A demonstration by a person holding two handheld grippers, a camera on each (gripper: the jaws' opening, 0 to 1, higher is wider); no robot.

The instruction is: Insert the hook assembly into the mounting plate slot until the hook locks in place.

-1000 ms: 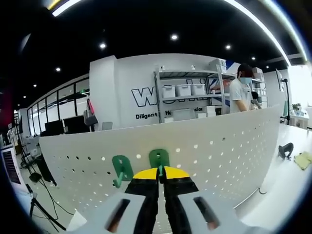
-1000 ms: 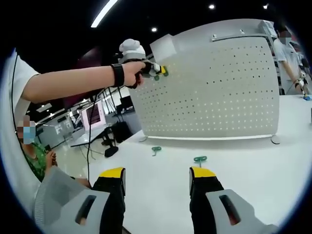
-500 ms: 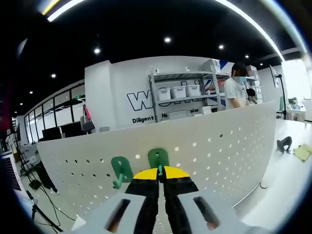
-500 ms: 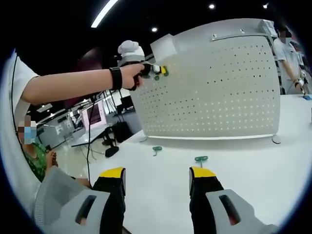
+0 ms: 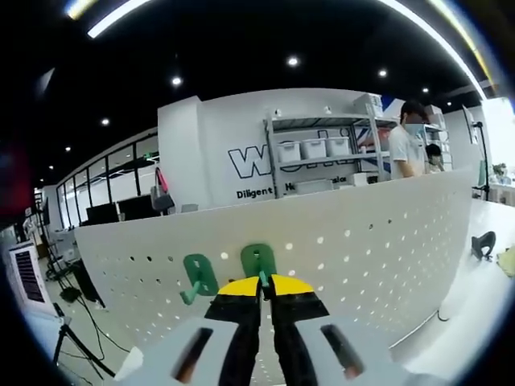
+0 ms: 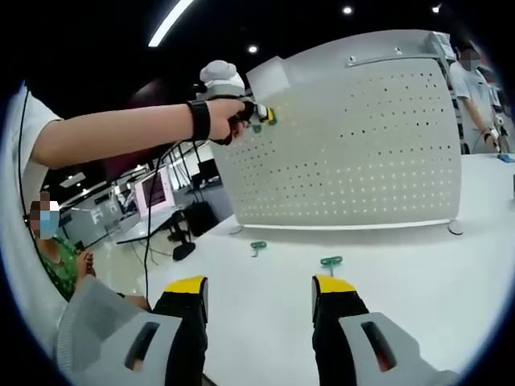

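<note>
In the left gripper view our left claw [image 5: 265, 283] is clenched on a green hook [image 5: 258, 262] pressed against the white pegboard [image 5: 386, 241], just beside another green hook [image 5: 198, 276] already hanging there.

In the right gripper view our right claw [image 6: 259, 294] is released above the white surface [image 6: 418, 265], where two spare hooks [image 6: 331, 262] lie near the pegboard's foot.

A perforated mounting plate [image 6: 354, 145] stands upright at the far side of a table [image 6: 418, 273]. Two loose hooks [image 6: 258, 246] [image 6: 330, 262] lie on the table before it. Near the plate's top left edge, the left gripper [image 6: 261, 117] meets a hook [image 5: 258, 261], another mounted hook [image 5: 198, 276] just left.
</note>
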